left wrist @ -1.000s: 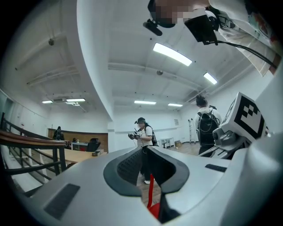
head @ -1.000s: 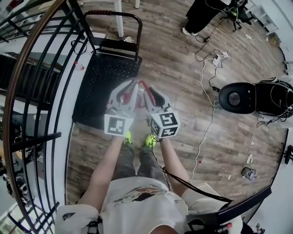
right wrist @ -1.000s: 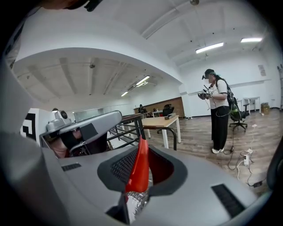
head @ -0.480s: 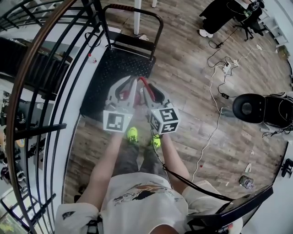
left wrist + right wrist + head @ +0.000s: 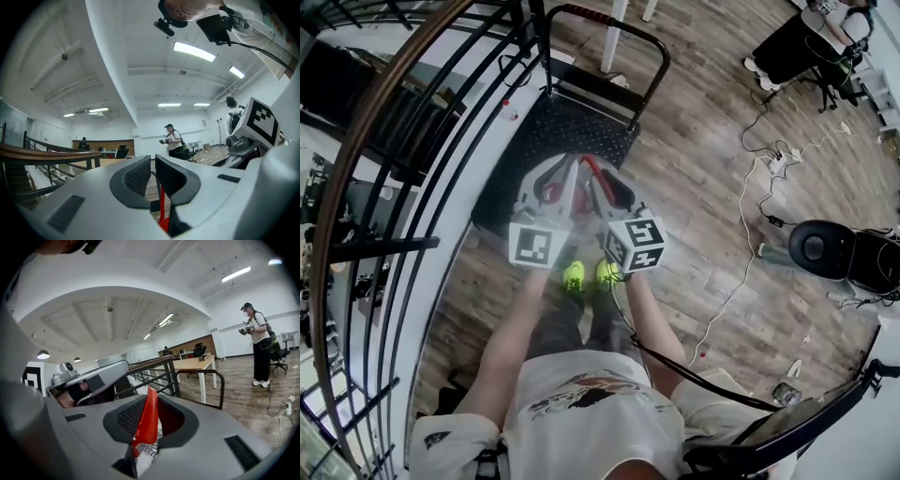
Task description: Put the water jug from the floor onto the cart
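- The left gripper (image 5: pixel 567 173) and right gripper (image 5: pixel 591 167), carrying the water jug (image 5: pixel 594 176) by its red handle, move from the right edge of the cart (image 5: pixel 581 131) to above the middle of its near edge.
- The person's green shoes (image 5: pixel 586 274) now face that edge, no longer its right corner.

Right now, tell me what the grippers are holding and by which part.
The right gripper clamps the water jug by its red handle. The left gripper has near-closed jaws with red below; its hold cannot be told.
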`<state>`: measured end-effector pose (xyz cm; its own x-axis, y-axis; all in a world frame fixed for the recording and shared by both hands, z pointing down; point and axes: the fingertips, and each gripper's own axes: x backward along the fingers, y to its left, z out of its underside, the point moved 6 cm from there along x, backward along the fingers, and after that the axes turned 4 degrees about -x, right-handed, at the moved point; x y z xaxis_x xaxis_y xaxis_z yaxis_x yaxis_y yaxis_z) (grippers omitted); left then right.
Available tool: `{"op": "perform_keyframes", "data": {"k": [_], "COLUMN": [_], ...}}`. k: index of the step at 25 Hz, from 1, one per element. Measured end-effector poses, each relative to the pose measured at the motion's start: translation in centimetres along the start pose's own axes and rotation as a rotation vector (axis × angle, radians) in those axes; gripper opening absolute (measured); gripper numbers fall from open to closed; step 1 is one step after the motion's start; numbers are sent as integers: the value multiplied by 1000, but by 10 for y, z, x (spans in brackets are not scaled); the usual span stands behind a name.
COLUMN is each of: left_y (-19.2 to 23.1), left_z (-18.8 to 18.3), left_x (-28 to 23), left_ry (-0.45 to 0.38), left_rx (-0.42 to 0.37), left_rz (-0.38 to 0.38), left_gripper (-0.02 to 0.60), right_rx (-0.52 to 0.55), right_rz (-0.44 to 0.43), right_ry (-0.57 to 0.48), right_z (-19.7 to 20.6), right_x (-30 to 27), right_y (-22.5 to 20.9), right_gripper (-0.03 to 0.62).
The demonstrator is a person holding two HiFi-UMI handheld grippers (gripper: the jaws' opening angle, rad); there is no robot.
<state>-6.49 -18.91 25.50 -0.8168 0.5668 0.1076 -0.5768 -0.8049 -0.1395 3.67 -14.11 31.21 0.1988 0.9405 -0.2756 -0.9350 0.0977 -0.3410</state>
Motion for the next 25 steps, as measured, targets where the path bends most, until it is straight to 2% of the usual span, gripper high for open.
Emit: {"op": "perform_keyframes", "data": {"k": [7, 14, 18, 23, 25], "left_y": [24, 40, 47, 59, 67], "left_z": [25, 68, 87, 104, 116], "left_x": [-4, -5, 3, 11, 15], "left_ry": [54, 195, 220, 187, 225], "left_rx": [-63, -105, -102, -102, -90], "left_rz": [-116, -258, -314, -380, -386], "left_gripper": [14, 14, 14, 14, 14], "right_rx": [-5, -31, -35, -32, -32], "right_rz": [-135, -285, -333, -391, -401], "right_ry": [55, 136, 168, 203, 212], "right_z": [9, 27, 43, 61, 69], "right_x": [-43, -85, -100, -119, -131], "right_y": [-2, -9, -7, -3, -1], "right_gripper": [74, 77, 77, 78, 80]}}
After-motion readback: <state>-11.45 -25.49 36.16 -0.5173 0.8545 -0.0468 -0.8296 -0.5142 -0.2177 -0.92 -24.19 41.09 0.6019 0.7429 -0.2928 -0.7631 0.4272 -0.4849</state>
